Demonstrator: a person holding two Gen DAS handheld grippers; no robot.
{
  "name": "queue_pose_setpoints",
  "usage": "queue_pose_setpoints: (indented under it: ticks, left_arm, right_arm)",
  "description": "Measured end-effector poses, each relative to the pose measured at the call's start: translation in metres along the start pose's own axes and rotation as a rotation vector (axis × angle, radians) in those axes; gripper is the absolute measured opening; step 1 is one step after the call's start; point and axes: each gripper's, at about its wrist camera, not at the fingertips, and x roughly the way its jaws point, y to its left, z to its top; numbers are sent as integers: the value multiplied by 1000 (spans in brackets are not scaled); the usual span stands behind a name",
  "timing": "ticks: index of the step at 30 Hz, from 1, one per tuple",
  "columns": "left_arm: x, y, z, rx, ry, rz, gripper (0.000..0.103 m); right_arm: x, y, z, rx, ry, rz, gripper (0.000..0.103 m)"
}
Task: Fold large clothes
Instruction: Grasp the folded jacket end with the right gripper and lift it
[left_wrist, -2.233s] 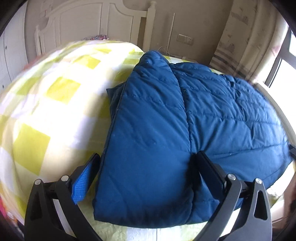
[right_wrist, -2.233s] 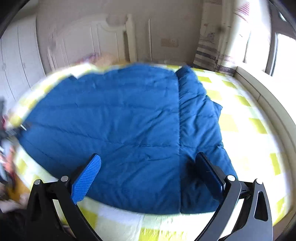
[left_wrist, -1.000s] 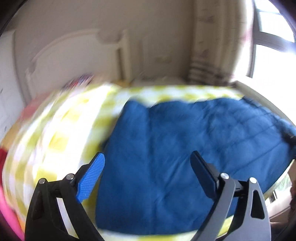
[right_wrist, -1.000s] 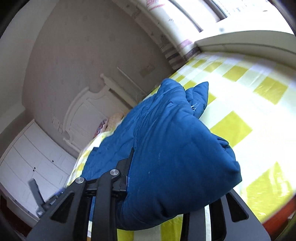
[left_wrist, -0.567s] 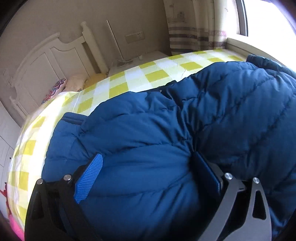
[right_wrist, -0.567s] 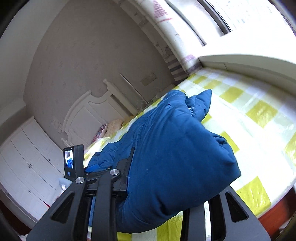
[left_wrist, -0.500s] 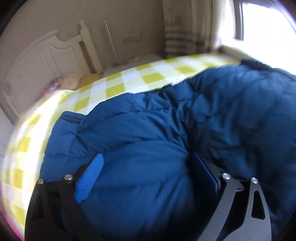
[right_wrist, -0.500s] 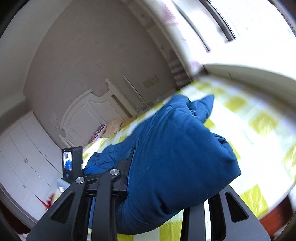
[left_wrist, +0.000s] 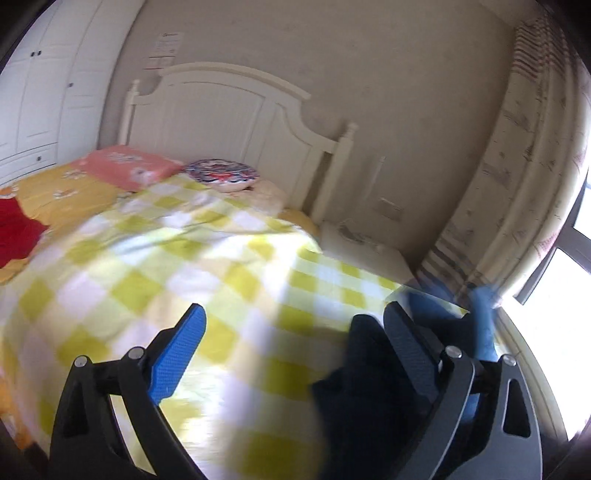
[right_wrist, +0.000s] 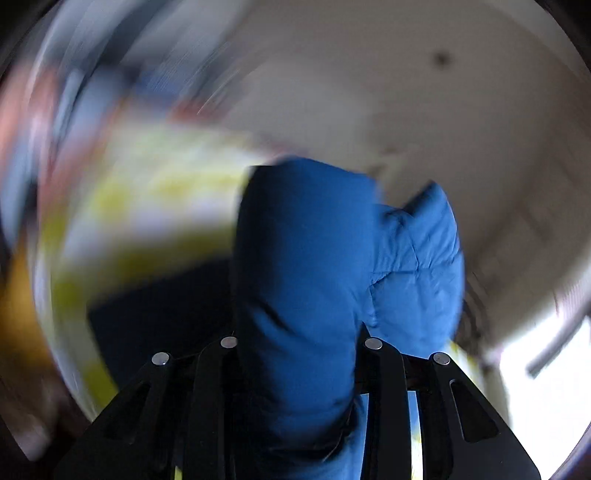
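My right gripper (right_wrist: 301, 347) is clenched on a thick fold of the blue padded jacket (right_wrist: 306, 258), which bulges up between the jaws and hides the pads. My left gripper (left_wrist: 293, 332) is spread wide and holds nothing, over the yellow checked bedspread (left_wrist: 155, 280); the jacket (left_wrist: 428, 314) shows behind its right finger (left_wrist: 410, 347), at the bed's right edge.

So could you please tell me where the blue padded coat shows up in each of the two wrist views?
Left wrist view: the blue padded coat sits low at the right, mostly behind the left gripper, whose fingers stand open.
Right wrist view: it fills the centre, bunched and clamped in the right gripper.
Shared landmark: the yellow checked bedspread, left of the coat in both views, blurred in the right one.
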Motion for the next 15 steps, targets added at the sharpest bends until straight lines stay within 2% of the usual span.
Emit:
queue_pose_setpoints:
  ticks: [2, 3, 6, 8, 10, 11, 13, 15]
  left_arm:
    - [3, 10, -3, 11, 31, 1, 96]
    - [6, 12, -7, 27, 54, -5, 96]
    - [14, 2, -26, 82, 101, -37, 96]
    - [20, -9, -33, 113, 118, -78, 96]
    - [25, -17, -37, 124, 118, -98, 96]
    - [26, -20, -39, 123, 116, -97, 96]
    - [26, -27, -37, 114, 109, -106, 96]
    - [23, -35, -33, 125, 103, -109, 96]
  right_arm:
    - [17, 48, -1, -191, -13, -136, 37]
    - [19, 51, 1, -198, -10, -142, 37]
    - [19, 24, 6, -91, 12, -59, 36]
    - [2, 0, 11, -11, -26, -52, 31]
    - [-18, -31, 17, 112, -77, -26, 30]
    - [-22, -42, 19, 134, -106, -26, 30]
    - [-24, -43, 19, 104, -122, -21, 30]
    - [-12, -25, 9, 38, -82, 15, 30]
